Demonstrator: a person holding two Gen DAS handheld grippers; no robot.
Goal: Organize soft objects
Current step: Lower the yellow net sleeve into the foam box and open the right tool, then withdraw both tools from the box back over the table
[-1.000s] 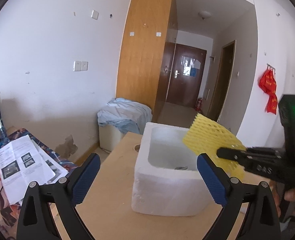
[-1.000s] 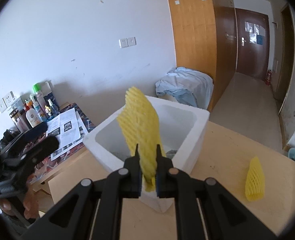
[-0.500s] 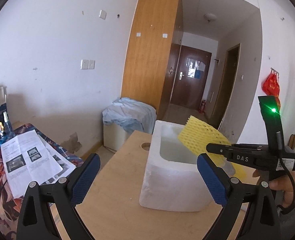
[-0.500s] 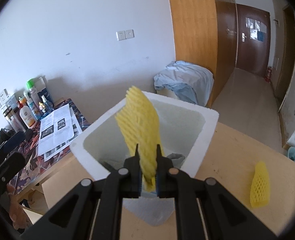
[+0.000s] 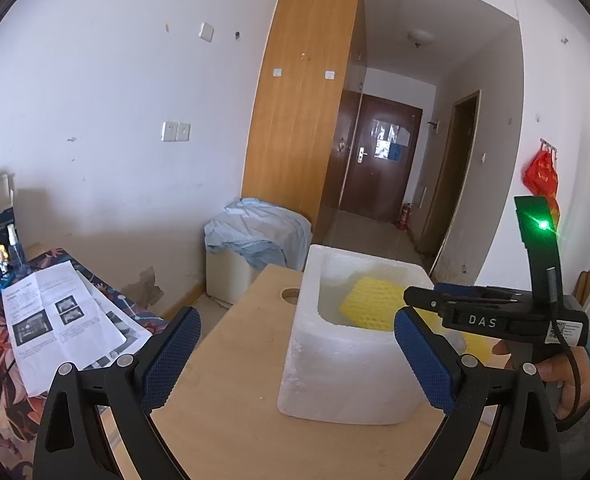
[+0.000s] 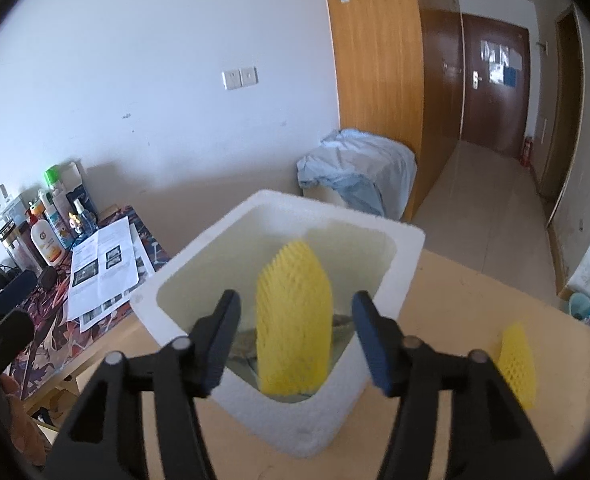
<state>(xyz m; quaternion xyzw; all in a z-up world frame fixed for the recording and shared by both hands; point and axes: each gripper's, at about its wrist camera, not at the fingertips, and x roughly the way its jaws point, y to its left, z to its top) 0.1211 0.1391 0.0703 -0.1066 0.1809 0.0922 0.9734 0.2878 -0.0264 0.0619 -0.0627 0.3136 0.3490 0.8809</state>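
A white foam box (image 6: pixel 295 416) sits on a pale wooden tabletop (image 5: pixel 231 360). The right tool (image 6: pixel 295 332) hovers over the box's near rim, its jaws just sprung apart, pads clear of the yellow foam net (image 6: pixel 295 320) standing between them inside the box. The net is a ribbed mesh sleeve, rounded on top, upright against the near wall.

Only the right wrist view shows a second yellow net (image 6: pixel 517 364) lying on the tabletop right of the box, and bottles (image 6: pixel 47 236) far left of it.

Only the left wrist view shows the right tool from the side, over the box's right rim, with a hand (image 5: pixel 563 376) gripping it. The left tool (image 5: pixel 295 352) hangs spread wide and empty, near the box's front. Papers (image 5: pixel 55 320) lie left of the box.
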